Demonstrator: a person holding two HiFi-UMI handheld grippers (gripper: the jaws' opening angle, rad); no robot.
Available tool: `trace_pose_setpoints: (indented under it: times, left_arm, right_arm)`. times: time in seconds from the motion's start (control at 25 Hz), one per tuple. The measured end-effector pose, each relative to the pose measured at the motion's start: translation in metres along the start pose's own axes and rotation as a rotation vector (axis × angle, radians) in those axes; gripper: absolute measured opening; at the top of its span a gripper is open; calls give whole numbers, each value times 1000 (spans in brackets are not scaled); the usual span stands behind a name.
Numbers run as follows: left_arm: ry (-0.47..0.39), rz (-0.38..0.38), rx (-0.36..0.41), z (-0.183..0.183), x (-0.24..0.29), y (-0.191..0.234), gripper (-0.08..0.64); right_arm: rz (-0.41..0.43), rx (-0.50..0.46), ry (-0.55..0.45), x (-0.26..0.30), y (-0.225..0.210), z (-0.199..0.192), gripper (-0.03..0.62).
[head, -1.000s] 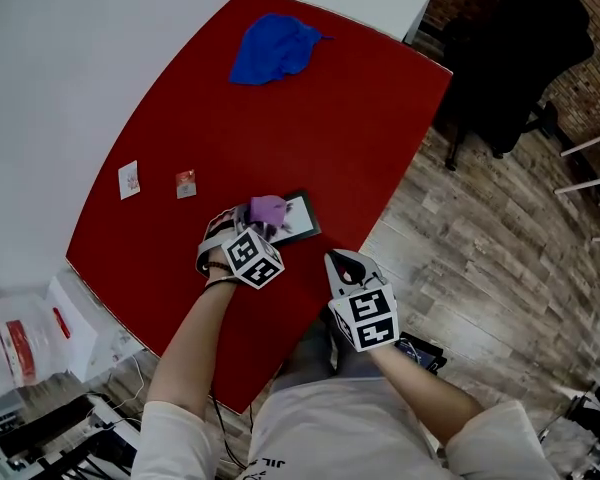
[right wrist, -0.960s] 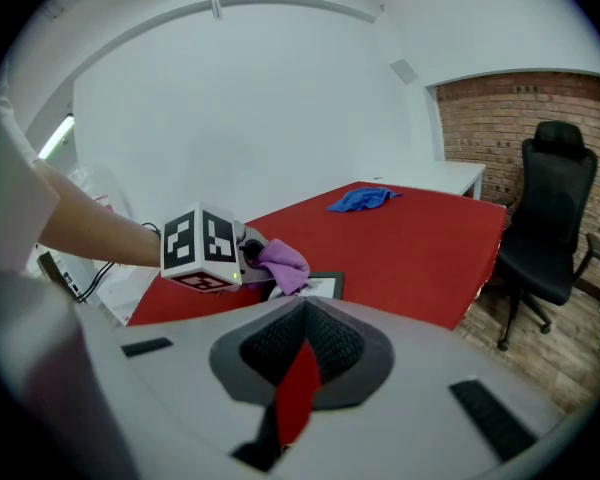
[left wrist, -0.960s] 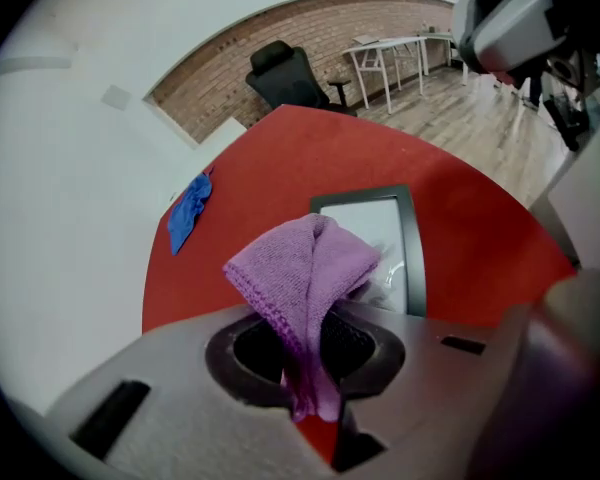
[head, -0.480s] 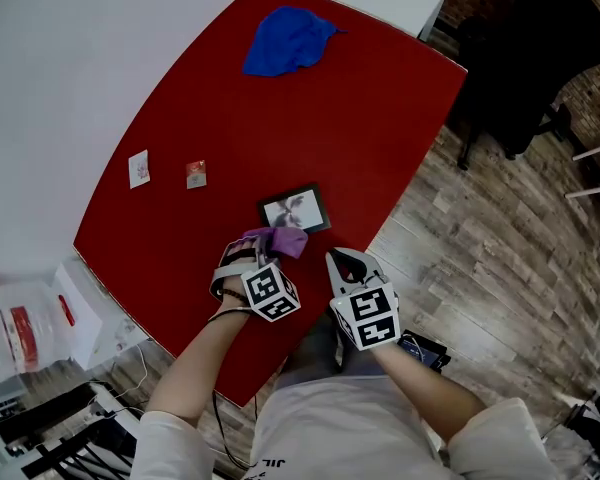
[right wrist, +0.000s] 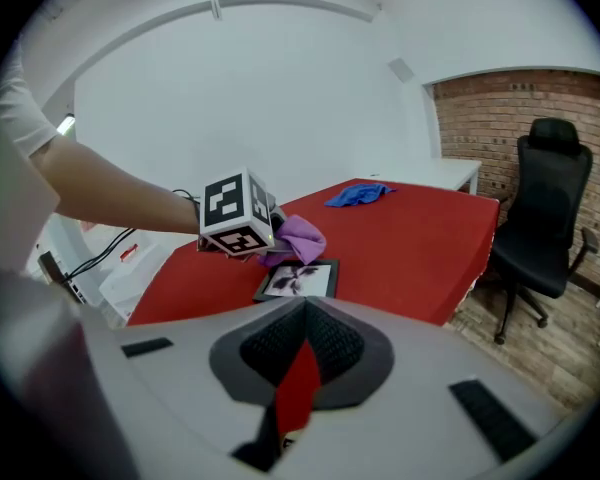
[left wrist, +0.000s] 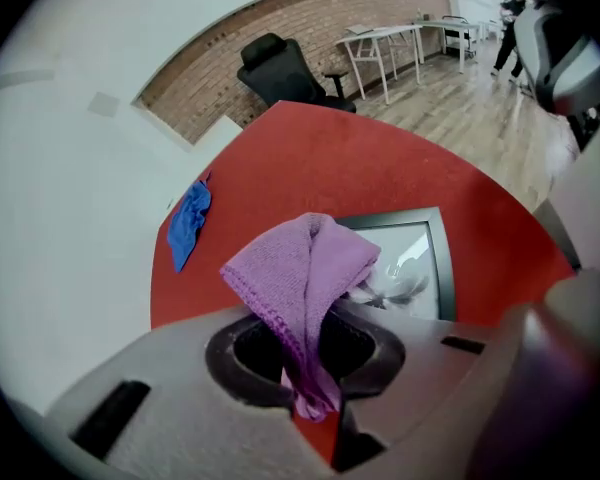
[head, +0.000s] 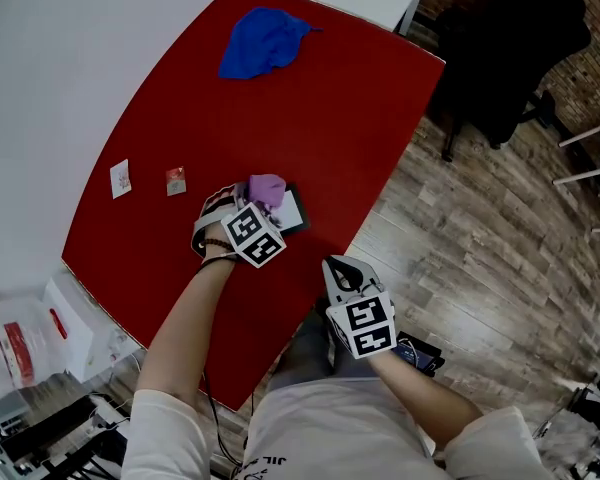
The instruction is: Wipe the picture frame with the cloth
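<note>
A small black picture frame (head: pixel 292 211) lies flat on the red table (head: pixel 320 108), near its front edge. My left gripper (head: pixel 257 201) is shut on a folded purple cloth (head: pixel 268 187) and holds it over the frame's left part. In the left gripper view the cloth (left wrist: pixel 305 268) sticks up from the shut jaws, hiding part of the frame (left wrist: pixel 415 263). My right gripper (head: pixel 339 267) hangs off the table's front edge, shut and holding nothing. Its own view shows the frame (right wrist: pixel 300 280), the cloth (right wrist: pixel 298 238) and the left gripper's marker cube (right wrist: pixel 237 213) ahead.
A crumpled blue cloth (head: pixel 263 42) lies at the table's far end. Two small cards (head: pixel 121 179) (head: pixel 175 180) sit near the left edge. A black office chair (head: pixel 510 58) stands on the wooden floor to the right. White bags (head: pixel 25 333) lie below the table's left corner.
Half a second ago the left gripper and cloth sat nearer the person, off the frame; now they are back over the frame's left part. The right gripper has stayed put.
</note>
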State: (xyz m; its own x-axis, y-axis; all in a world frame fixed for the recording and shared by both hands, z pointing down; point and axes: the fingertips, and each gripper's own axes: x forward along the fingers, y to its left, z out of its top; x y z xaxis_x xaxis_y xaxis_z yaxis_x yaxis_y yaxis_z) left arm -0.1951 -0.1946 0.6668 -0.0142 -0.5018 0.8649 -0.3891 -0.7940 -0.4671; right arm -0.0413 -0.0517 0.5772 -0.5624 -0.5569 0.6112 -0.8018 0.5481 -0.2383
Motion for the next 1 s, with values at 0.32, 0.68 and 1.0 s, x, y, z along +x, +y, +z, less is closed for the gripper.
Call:
trace_pose_setpoints:
  times: [0.32,0.68,1.0]
  left_arm:
    - [12,-24,25,-5,-6,-32,63]
    - [-36,-74,127,-3,-42,-107,63]
    - [0,-12,-8,11,-11,-21,63]
  right_arm:
    - [-12,17,4,-8,-9,-11,5]
    - [11,1,-1,-1,-3,-7,5]
    - [-2,12,17,-6,-10,-15,5]
